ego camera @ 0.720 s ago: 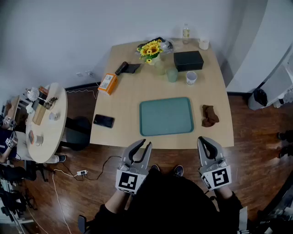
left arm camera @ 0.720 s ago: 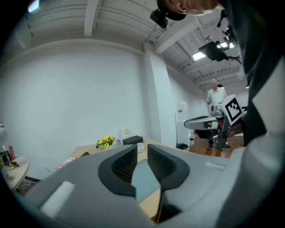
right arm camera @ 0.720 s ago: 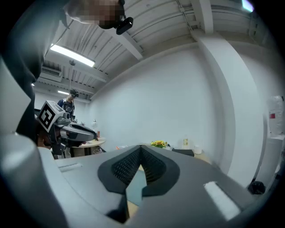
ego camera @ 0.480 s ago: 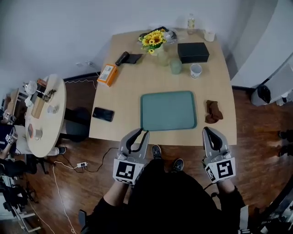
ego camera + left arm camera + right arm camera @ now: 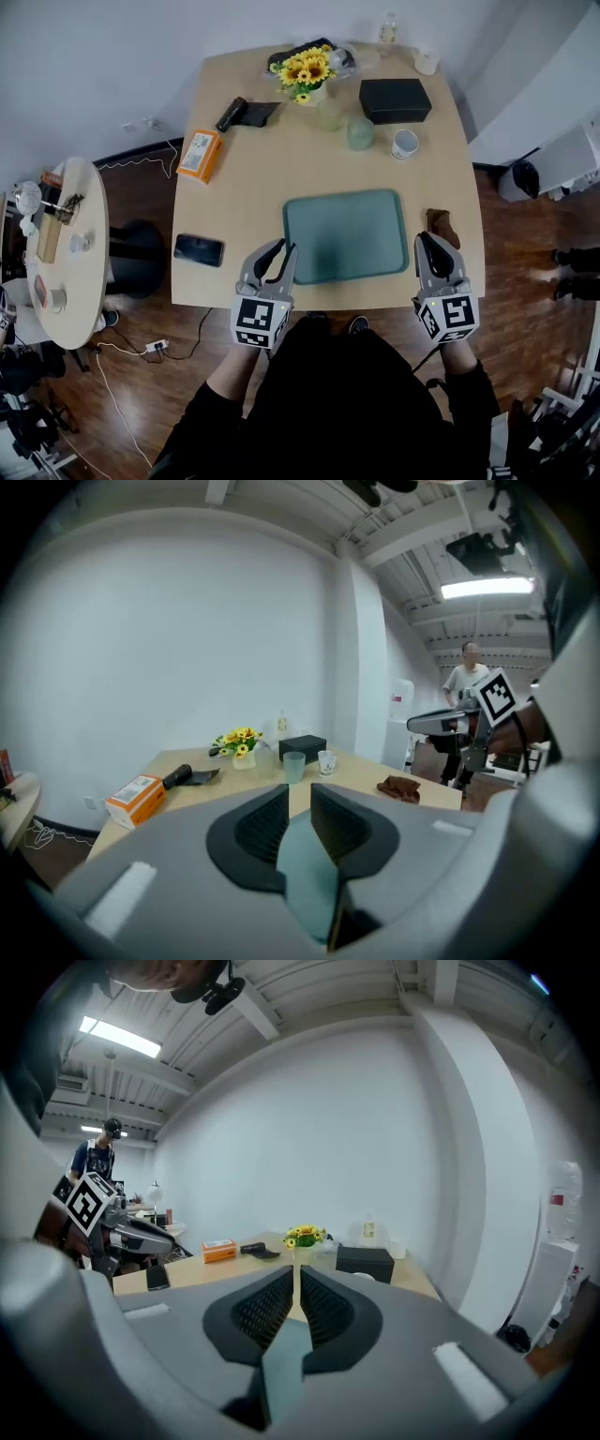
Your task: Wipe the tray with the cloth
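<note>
1. Left gripper (image 5: 284,249): jaws almost clenched with a thin slit, nothing in them. It is at the table (image 5: 234,187) near edge, just left of the tray (image 5: 343,234).
2. Right gripper (image 5: 427,241): jaws almost clenched, empty, just right of the tray.
3. Brown cloth (image 5: 441,223): crumpled on the table right of the tray, by the right gripper's tips.

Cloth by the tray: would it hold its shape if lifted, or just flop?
The cloth lies crumpled in soft folds, so it would probably droop. It is a small low heap, so likely light. Pushed across the table, it would probably bunch rather than slide.
</note>
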The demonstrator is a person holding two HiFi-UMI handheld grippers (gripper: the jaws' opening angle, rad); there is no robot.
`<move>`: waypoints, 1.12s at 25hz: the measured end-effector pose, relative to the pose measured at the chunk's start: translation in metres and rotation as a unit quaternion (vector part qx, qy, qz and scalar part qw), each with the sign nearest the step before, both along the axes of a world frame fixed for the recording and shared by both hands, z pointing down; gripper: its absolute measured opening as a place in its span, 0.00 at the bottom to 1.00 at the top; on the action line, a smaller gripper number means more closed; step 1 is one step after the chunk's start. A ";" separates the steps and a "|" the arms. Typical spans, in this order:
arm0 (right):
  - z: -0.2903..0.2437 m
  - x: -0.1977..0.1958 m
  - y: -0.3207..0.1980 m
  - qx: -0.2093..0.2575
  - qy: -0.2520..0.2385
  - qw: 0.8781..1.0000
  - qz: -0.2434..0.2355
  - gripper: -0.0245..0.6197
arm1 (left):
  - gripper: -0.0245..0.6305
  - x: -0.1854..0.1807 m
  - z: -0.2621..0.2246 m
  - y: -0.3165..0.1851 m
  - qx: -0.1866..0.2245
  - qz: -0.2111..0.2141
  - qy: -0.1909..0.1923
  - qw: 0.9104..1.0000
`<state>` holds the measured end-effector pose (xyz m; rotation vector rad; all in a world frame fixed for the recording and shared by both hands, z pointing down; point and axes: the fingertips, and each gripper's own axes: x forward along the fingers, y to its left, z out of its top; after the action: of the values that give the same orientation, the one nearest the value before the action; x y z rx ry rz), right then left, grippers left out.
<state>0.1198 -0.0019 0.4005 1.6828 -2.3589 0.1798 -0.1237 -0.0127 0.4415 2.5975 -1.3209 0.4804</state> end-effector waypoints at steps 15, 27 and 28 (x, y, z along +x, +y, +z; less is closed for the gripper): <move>0.186 0.113 -0.051 -0.221 0.164 0.957 0.096 0.33 | 0.32 -0.038 0.172 -0.040 -0.228 -0.069 -0.068 0.969; 0.251 0.172 -0.041 -0.316 0.191 0.925 0.090 0.28 | 0.37 -0.033 0.218 -0.019 -0.317 -0.068 -0.113 0.939; 0.252 0.171 -0.042 -0.317 0.188 0.926 0.088 0.26 | 0.37 -0.033 0.219 -0.018 -0.319 -0.070 -0.113 0.939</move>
<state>0.2911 -0.0440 0.6522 1.4358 -1.6256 0.5331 -0.1565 -0.0303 0.6607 1.9430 -1.1473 1.0100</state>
